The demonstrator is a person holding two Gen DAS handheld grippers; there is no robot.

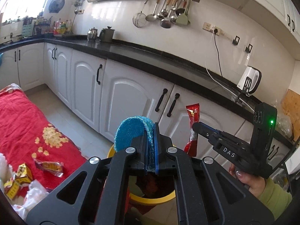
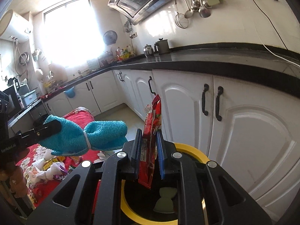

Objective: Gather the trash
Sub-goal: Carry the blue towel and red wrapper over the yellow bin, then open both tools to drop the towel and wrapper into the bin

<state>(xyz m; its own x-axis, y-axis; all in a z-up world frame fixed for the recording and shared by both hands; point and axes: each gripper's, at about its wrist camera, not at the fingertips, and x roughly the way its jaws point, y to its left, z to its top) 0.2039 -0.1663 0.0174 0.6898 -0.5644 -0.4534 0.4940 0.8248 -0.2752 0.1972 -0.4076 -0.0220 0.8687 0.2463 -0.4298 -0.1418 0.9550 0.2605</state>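
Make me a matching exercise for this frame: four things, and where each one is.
Things:
1. blue cloth
2. red wrapper
3. yellow bin
4. white kettle

Places:
A. on the black counter
B. in the left hand-held gripper
C. on the floor below both grippers
D. in the right hand-held gripper

Pairs: 1-B, 2-D, 3-C, 4-A
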